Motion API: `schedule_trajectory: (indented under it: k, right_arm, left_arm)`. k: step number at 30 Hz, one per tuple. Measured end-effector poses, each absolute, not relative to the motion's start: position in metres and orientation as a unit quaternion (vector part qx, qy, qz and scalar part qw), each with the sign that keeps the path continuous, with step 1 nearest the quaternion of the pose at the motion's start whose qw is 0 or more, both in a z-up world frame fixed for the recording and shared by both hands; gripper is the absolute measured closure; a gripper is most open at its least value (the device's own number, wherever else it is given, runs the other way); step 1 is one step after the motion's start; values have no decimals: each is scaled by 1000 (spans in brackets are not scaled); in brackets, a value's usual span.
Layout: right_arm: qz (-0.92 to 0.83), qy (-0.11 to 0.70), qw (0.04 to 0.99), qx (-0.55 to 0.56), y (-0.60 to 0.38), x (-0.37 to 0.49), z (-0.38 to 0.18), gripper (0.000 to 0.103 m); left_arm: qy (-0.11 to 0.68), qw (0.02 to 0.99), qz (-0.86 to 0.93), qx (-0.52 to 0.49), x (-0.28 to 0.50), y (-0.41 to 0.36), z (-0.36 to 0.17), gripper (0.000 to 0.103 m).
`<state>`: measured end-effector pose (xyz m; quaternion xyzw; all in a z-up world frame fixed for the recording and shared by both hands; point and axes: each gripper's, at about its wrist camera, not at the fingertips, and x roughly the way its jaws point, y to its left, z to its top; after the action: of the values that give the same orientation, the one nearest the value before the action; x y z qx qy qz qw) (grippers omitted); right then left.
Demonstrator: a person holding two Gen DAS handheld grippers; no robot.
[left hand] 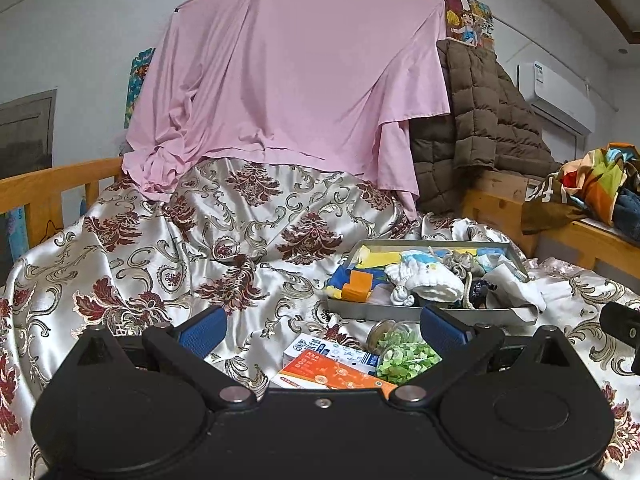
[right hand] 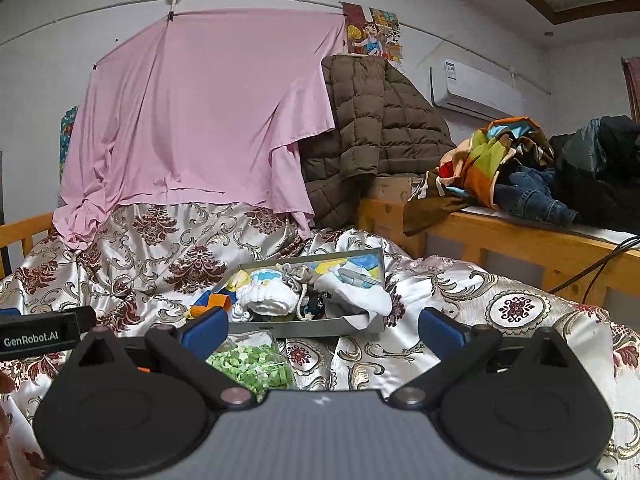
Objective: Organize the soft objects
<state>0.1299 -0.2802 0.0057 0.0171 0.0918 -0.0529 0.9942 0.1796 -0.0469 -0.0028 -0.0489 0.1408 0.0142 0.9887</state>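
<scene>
Your left claw [left hand: 322, 330] hangs spread wide and empty at the bottom of its view, low over the bed [left hand: 160, 248]. Just past it, lower centre, lie an orange box [left hand: 332, 372] and a jar [left hand: 400, 348] of green bits, lying on its side; both look hard, so I'd leave them. Right of centre sits the grey tray [left hand: 424, 314], piled with the soft things: a yellow and blue cloth [left hand: 352, 276] draped over its left wall, a white knit piece [left hand: 430, 280] in the middle, a drawstring pouch [left hand: 460, 262] behind it, and a white cloth [left hand: 516, 284] spilling over the right rim. All should be light and limp, sagging and dragging neighbours; pinch a bunched fold near the middle, not an edge. The bed cover looks slick, so the tray may slide. Your right claw [right hand: 322, 330] is likewise spread and empty, the tray [right hand: 312, 326] just ahead.
</scene>
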Motion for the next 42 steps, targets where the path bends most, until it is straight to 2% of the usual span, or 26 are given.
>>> schedule_trajectory:
  k: [25,42]
  right_arm:
    - [-55,152,987,25,-283,142,-40,0]
    - [-46,170,984,27,-280,147,-51,0]
  left_arm:
    - [184,983,21,-15,179,-45,-44,1]
    - [195,981,12,-5,179,-46,-54,1]
